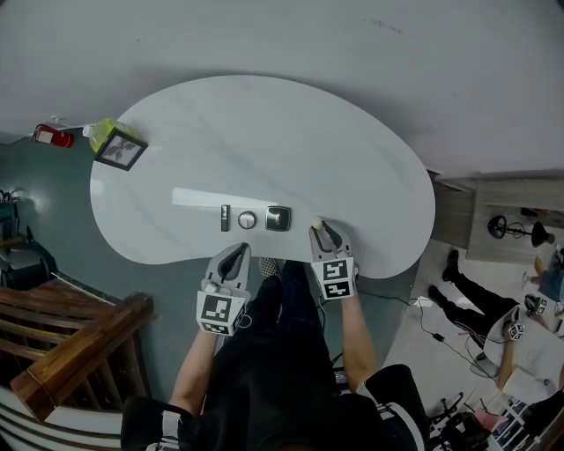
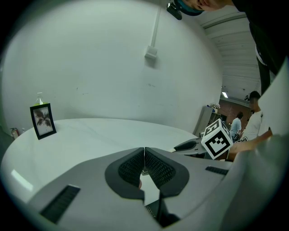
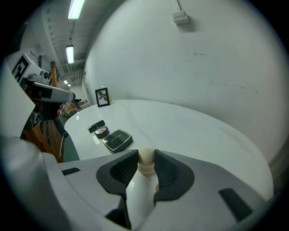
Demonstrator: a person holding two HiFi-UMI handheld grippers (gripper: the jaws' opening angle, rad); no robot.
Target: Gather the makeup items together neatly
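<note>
Tube (image 3: 96,126), round jar (image 3: 102,131), square compact (image 3: 118,140), perhaps sponge (image 3: 146,161), aligned.

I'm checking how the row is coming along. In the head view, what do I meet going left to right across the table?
picture frame → black tube → round compact → square compact → sponge, held in the right gripper

Soft, dim light, ceiling tubes (image 3: 76,8) glaring, fisheye edges dark and bent.

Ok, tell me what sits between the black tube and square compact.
The small round case, in line between black tube and square compact; head view shows it.
</note>
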